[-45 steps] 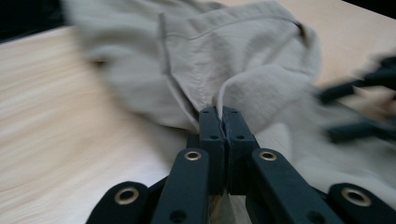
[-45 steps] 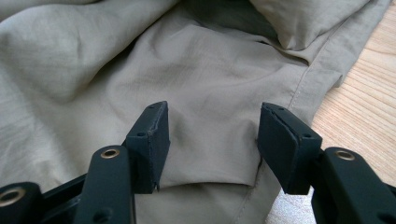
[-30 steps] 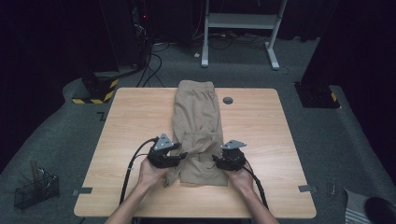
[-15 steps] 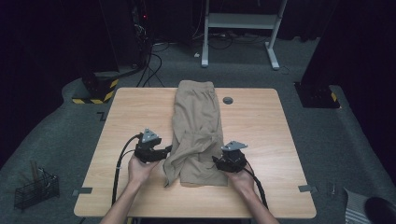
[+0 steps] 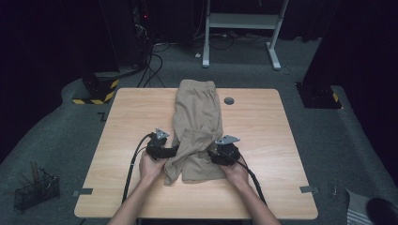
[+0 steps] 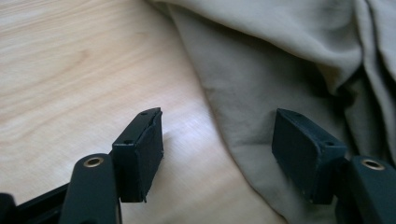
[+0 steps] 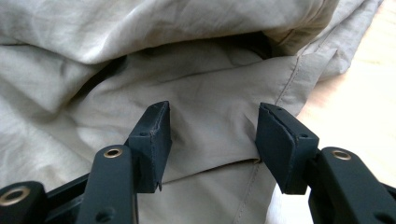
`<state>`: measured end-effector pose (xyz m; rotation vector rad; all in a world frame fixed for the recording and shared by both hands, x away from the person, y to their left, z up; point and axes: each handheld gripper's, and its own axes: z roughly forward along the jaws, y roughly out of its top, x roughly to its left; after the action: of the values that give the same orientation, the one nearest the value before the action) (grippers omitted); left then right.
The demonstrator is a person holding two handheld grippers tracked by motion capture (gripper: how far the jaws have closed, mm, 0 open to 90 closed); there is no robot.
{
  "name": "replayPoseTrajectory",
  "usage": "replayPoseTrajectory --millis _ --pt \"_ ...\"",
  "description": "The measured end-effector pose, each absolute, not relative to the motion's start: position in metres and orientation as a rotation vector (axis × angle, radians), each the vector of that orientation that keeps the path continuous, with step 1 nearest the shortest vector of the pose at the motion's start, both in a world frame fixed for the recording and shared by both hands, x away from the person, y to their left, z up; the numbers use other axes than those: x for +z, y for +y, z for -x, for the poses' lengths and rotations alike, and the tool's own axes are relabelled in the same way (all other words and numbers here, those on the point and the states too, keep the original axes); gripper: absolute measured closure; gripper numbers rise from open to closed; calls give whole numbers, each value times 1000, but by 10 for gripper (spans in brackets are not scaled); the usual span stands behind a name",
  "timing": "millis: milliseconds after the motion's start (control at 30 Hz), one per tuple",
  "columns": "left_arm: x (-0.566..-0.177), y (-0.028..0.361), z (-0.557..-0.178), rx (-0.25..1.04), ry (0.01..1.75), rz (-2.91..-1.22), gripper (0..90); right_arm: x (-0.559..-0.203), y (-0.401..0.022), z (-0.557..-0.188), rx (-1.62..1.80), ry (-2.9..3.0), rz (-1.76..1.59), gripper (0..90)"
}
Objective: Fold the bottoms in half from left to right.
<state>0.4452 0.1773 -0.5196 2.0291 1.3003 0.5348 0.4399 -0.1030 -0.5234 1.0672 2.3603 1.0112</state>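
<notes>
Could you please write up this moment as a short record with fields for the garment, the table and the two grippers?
garment: tan shorts lying lengthwise on the table, near end rumpled and partly folded over
surface: wooden table
other item: small dark round disc beside the far end of the shorts
left gripper: open, just been opening, fingers astride the cloth's edge, not pressing it
right gripper: open over the cloth, no grip visible

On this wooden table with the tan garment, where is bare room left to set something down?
The light wooden table is bare in a wide strip left of the tan folded garment, and in another on its right past the small dark round disc. A narrower bare band runs along the near edge. The near middle is crowded: the left gripper and right gripper flank the garment's bunched end.
</notes>
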Motion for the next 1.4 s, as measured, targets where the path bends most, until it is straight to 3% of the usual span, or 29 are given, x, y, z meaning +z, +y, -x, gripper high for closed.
replayPoseTrajectory --millis 133,333,600,700,833,867,1067,1400 --pt "-512 178 -432 519 1270 -2022 317 -518 -104 -438 960 2384 -1092 360" --pt "-510 171 -414 478 1211 -2057 278 -479 -129 -414 1168 2279 -1077 381" --pt "-520 167 -412 473 1232 -2073 250 -455 -109 -437 1220 2266 -1045 367" --pt "-522 167 -411 504 1213 -2083 243 -455 -100 -446 1213 2270 -1048 422" --pt "-524 167 -409 513 1206 -2063 235 -456 -92 -451 1157 2284 -997 642" --pt "-526 168 -409 521 1199 -2052 235 -456 -92 -451 1157 2284 -997 642" --pt "-527 169 -407 534 1197 -2035 235 -460 -103 -446 1164 2352 -971 856" --pt "-527 169 -407 536 1199 -2035 234 -472 -137 -424 1184 2378 -958 875"
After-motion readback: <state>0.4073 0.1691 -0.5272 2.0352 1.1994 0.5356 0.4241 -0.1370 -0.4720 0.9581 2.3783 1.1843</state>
